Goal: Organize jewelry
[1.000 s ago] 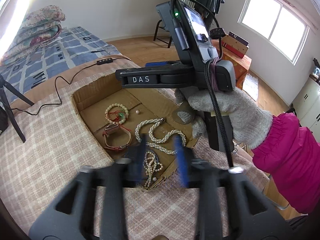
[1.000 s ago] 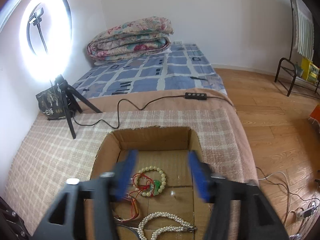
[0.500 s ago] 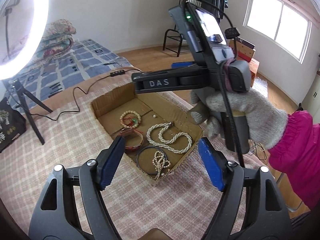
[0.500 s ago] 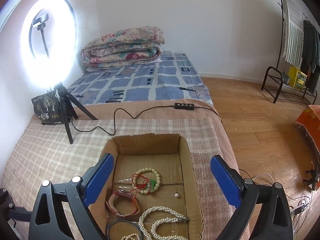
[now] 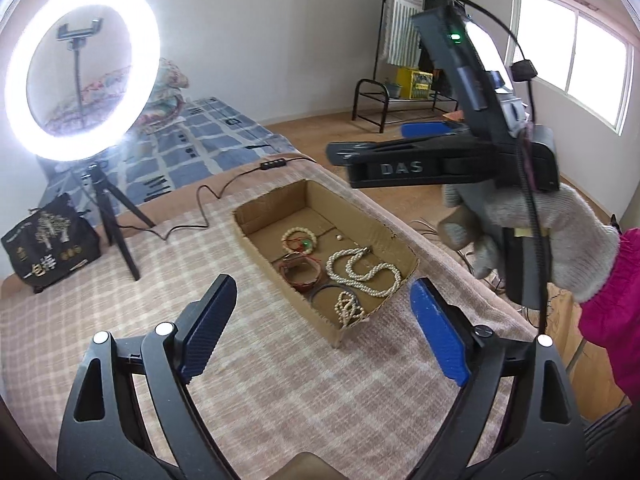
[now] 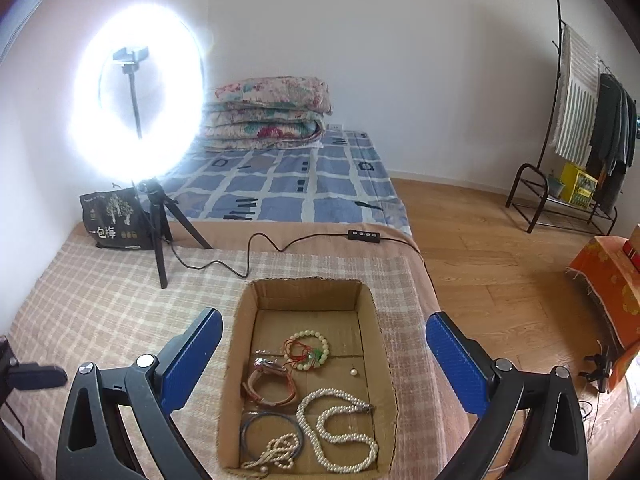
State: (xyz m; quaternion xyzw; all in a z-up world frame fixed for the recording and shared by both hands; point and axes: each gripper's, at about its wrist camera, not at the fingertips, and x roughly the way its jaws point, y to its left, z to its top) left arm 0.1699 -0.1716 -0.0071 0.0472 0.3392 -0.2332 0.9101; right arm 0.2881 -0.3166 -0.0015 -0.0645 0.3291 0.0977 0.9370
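1. Far left, the ring light (image 6: 136, 96) glows on its tripod (image 6: 160, 232) at the edge of the checked blanket (image 6: 100, 300), a black printed bag (image 6: 114, 222) just beside its legs; its cable (image 6: 248, 256) trails across the blanket toward the inline switch (image 6: 362, 235).
2. Your left gripper (image 5: 320, 324) hangs above the blanket with nothing between its blue pads (image 5: 206, 332) — its jaws have just been opening and stand wide apart, framing the near end of the box.
3. Centre, the cardboard box (image 6: 244, 312) sits on the blanket near the bed's right edge and holds all the jewelry: a pale bead bracelet with red cord (image 6: 307, 350) toward the far end, a single loose pearl (image 6: 353, 371) to its right, a reddish leather bracelet (image 6: 270, 390) below it, a dark thin bangle (image 6: 256, 426), a long pearl necklace (image 6: 340, 428) looped along the right side, and a small pearl strand (image 6: 276, 454) at the near end.
4. Your right gripper (image 6: 320, 364) is also spread wide and empty — its jaws have just been opening, and it hangs above the box, touching nothing.
5. Right, in the left wrist view, your gloved right hand (image 5: 536, 236) grips that tool's handle, a pink sleeve (image 5: 612, 308) at the wrist.
6. Beyond, a folded quilt (image 6: 268, 114) lies on the blue patterned mattress (image 6: 288, 184).
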